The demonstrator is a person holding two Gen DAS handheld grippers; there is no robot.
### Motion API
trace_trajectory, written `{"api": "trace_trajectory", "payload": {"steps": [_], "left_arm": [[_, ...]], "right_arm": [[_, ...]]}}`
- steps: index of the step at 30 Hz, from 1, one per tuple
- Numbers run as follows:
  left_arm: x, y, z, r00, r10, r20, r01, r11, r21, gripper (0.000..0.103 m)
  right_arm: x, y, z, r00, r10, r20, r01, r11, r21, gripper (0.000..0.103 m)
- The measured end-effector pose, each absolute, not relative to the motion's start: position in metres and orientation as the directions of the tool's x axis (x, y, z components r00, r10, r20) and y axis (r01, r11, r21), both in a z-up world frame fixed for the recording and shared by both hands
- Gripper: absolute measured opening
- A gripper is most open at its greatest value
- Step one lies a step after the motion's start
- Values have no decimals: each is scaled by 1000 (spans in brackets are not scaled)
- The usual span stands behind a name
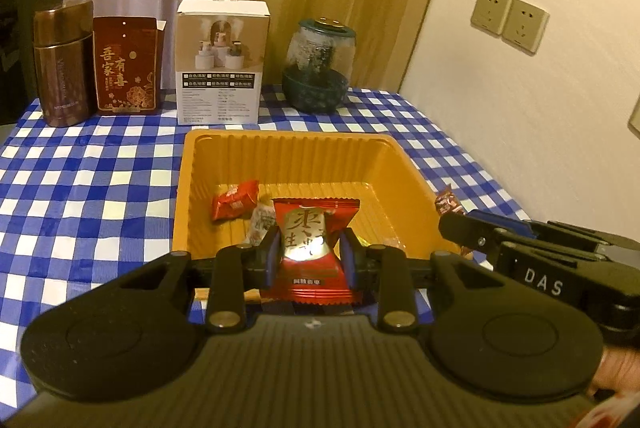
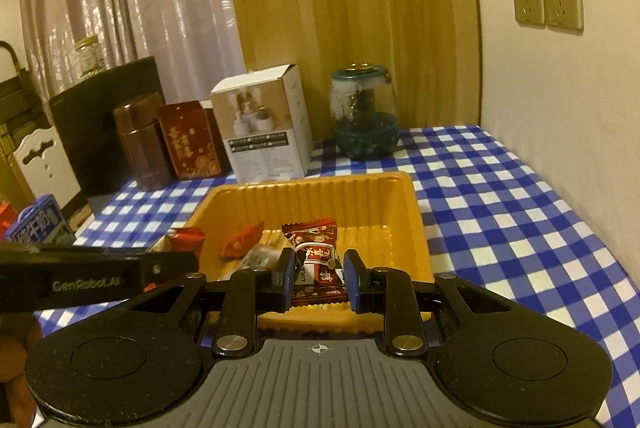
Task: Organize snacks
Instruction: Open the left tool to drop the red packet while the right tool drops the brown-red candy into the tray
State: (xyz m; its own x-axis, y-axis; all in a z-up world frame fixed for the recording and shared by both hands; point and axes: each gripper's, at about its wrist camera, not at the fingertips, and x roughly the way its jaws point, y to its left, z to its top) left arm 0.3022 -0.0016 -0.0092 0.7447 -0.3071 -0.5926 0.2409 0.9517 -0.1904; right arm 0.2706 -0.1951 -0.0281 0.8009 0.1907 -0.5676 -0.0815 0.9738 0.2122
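Note:
A yellow plastic tray (image 1: 280, 151) (image 2: 320, 189) sits on the blue checked tablecloth. My left gripper (image 1: 310, 256) is shut on a red snack packet (image 1: 310, 248) with white and gold lettering, held over the tray's near edge. My right gripper (image 2: 320, 278) is shut on a dark red snack packet (image 2: 316, 260), also above the tray's near side. Inside the tray lie a small red packet (image 1: 234, 203) (image 2: 242, 240) and a brownish wrapped sweet (image 1: 260, 224) (image 2: 260, 256). Each gripper appears in the other's view, the right (image 1: 452, 224) and the left (image 2: 192, 260).
Along the back stand a brown flask (image 1: 64, 63), a red gift box (image 1: 126, 65), a white product box (image 1: 222, 61) and a dark green glass jar (image 1: 318, 67). A wall with sockets (image 1: 508, 17) bounds the table on the right. A blue carton (image 2: 38, 224) sits at the left edge.

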Motion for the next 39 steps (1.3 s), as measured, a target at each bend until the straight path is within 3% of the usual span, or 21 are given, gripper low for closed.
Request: {"api": "trace_trajectory", "payload": {"steps": [36, 38, 39], "left_arm": [[369, -6, -45, 722, -286, -630, 219, 958, -184, 28], [371, -8, -48, 714, -277, -644, 214, 961, -176, 35], [371, -8, -49, 717, -267, -643, 206, 964, -170, 46]], "right_arm": [[338, -197, -68, 758, 172, -630, -17, 970, 244, 27], [338, -197, -68, 757, 171, -630, -15, 969, 246, 27], [338, -198, -68, 756, 171, -631, -13, 969, 246, 27]]}}
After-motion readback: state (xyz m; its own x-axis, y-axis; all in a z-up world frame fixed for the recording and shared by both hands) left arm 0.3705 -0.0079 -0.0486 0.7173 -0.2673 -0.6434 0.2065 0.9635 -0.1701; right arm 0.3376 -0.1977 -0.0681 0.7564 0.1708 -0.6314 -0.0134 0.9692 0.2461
